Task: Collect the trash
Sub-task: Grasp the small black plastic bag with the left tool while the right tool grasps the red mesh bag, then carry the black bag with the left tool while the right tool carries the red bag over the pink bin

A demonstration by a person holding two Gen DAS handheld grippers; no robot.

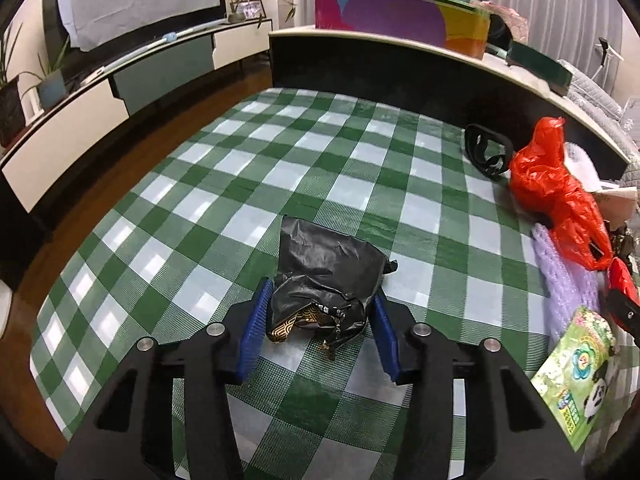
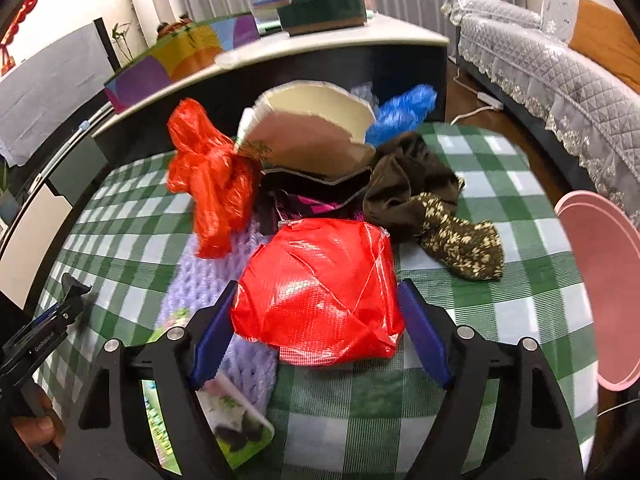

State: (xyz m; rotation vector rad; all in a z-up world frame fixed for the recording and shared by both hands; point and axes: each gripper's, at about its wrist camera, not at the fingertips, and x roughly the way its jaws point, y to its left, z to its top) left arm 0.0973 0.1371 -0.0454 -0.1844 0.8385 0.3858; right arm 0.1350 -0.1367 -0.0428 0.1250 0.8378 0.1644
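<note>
The black bag point(image 1: 328, 268) looked like crinkled matt plastic, the red bag point(image 2: 320, 292) glossy woven plastic, the checked tablecloth point(image 1: 280, 160) faintly shiny.

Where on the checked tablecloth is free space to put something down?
Free: the green-and-white checked tablecloth between the crumpled black plastic bag and the dark back wall. Crowded: around the crumpled red plastic bag, torn cardboard, and lilac knitted cloth.

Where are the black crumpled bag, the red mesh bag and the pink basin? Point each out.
black crumpled bag point(image 1: 328, 270): left wrist view, middle of its wrinkled top.
red mesh bag point(image 2: 320, 288): right wrist view, centre of its shiny front.
pink basin point(image 2: 604, 280): right wrist view, inner wall.
</note>
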